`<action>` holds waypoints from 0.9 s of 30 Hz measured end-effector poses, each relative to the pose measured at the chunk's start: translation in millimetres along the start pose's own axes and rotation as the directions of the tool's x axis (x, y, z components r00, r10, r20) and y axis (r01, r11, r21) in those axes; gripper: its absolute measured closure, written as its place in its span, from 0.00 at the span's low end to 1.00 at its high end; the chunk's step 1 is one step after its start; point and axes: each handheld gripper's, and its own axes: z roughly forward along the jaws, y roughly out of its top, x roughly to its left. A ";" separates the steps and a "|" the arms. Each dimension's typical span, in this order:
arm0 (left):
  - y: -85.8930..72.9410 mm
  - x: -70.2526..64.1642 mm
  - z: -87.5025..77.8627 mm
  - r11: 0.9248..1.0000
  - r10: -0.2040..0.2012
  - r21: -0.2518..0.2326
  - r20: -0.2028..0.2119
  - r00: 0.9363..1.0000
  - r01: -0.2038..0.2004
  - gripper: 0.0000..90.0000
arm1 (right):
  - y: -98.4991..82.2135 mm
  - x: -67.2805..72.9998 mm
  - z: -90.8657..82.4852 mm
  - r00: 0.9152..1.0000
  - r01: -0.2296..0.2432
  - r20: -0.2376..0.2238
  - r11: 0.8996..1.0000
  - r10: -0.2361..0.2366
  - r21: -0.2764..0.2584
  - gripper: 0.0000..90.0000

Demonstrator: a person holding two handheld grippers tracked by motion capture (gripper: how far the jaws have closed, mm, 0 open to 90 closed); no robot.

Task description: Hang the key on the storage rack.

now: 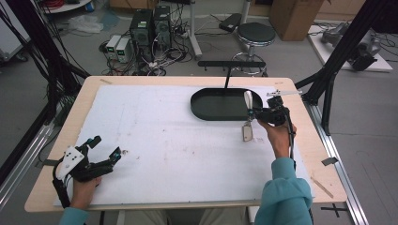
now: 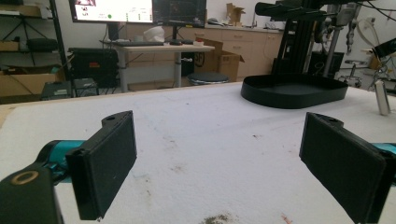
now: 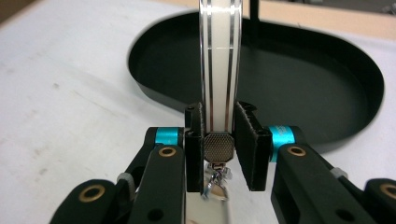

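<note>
We clench our right gripper [image 3: 219, 149] on the slim white-and-silver metal bar [image 3: 219, 70] to carry it toward the oval black tray [image 3: 327, 84] just ahead, while our left gripper [image 2: 224, 163] rests released.

Evenly lit from overhead, soft weak shadows; white table cover [image 1: 164, 136] bright but not blown out. Slight softness throughout; nearest jaws blurred in both gripper views.

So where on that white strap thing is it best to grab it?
Around its flat middle, with one pad on each face, much as the right tongs are shut on it now. The white strap is thin and wide, so squeezing its two broad faces gives a steady hold. Coming from the person's side leaves the far end free above the black tray.
</note>
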 end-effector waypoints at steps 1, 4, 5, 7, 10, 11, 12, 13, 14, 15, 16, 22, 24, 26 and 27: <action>0.0 0.0 0.0 1.000 -0.001 0.000 0.000 1.000 0.001 0.13 | 0.7 0.4 -0.6 1.000 0.003 -0.011 1.000 -0.003 -0.011 0.83; 0.0 0.0 0.0 1.000 -0.001 0.000 0.000 1.000 0.001 0.13 | 6.0 4.6 -2.1 0.997 0.069 -0.028 0.996 -0.070 -0.054 0.83; 0.0 0.1 0.1 1.000 -0.001 0.000 0.000 1.000 0.001 0.13 | 11.1 7.4 -2.1 0.995 0.089 -0.042 0.993 -0.092 -0.072 0.83; 0.0 0.3 0.0 1.000 -0.002 0.001 0.000 1.000 0.002 0.13 | 13.1 9.0 -2.4 0.994 0.097 -0.047 0.992 -0.101 -0.085 0.83; 0.0 0.2 0.1 1.000 -0.003 0.001 -0.001 1.000 0.003 0.13 | 22.2 11.7 -2.3 0.990 0.088 -0.100 0.985 -0.104 -0.148 0.83; 0.0 0.3 0.1 1.000 -0.001 0.000 -0.002 1.000 0.001 0.13 | 25.3 11.8 -1.5 0.988 0.089 -0.114 0.983 -0.108 -0.162 0.83; 0.0 0.3 0.1 1.000 -0.003 0.000 -0.003 1.000 0.003 0.13 | 31.0 13.3 0.1 0.984 0.087 -0.138 0.979 -0.113 -0.183 0.83; 0.0 0.3 0.1 1.000 -0.003 0.000 -0.003 1.000 0.003 0.13 | 31.0 13.3 0.1 0.984 0.087 -0.138 0.979 -0.113 -0.183 0.83; 0.0 0.3 0.2 1.000 -0.006 -0.001 -0.003 1.000 0.006 0.13 | 34.0 13.2 1.4 0.982 0.089 -0.149 0.978 -0.118 -0.190 0.83; 0.0 0.5 0.3 1.000 -0.005 -0.001 -0.002 1.000 0.005 0.13 | 36.8 14.0 2.4 0.981 0.086 -0.155 0.977 -0.117 -0.194 0.83; 0.0 0.5 0.3 1.000 -0.006 -0.001 -0.002 1.000 0.006 0.13 | 39.2 14.4 3.5 0.979 0.090 -0.160 0.975 -0.123 -0.203 0.83; 0.0 -0.1 0.4 1.000 -0.002 0.000 -0.001 1.000 0.002 0.13 | 54.6 11.9 14.1 0.969 0.084 -0.209 0.967 -0.136 -0.239 0.83; 0.0 -0.1 0.3 1.000 -0.002 0.000 -0.001 1.000 0.002 0.13 | 56.6 11.4 15.7 0.968 0.077 -0.216 0.970 -0.128 -0.230 0.83; 0.0 0.1 0.5 1.000 -0.002 0.001 -0.002 1.000 0.002 0.13 | 62.5 10.2 22.5 0.963 0.080 -0.231 0.969 -0.135 -0.234 0.83; 0.0 0.1 0.5 1.000 -0.002 0.000 -0.002 1.000 0.002 0.13 | 65.0 10.1 24.9 0.962 0.084 -0.234 0.968 -0.140 -0.236 0.83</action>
